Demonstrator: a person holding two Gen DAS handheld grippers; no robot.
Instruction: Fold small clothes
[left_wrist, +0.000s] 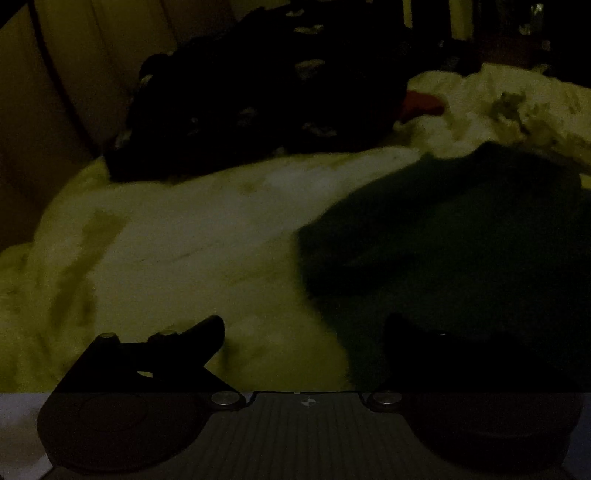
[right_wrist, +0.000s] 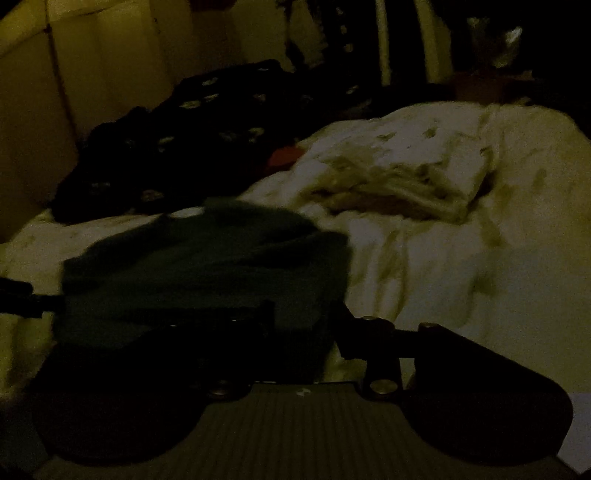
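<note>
The scene is very dark. A dark green garment lies on a pale bedsheet, to the right in the left wrist view and at centre left in the right wrist view. My left gripper is open, its left finger over the sheet and its right finger over the garment's near edge. My right gripper hovers at the garment's near right edge with a narrow gap between its fingers; whether cloth sits between them is unclear. The left gripper's finger shows at the left edge of the right wrist view.
A black garment with pale spots is heaped at the back by the wall, also in the right wrist view. A red item lies beside it. A folded pale cloth lies on the rumpled sheet at the right.
</note>
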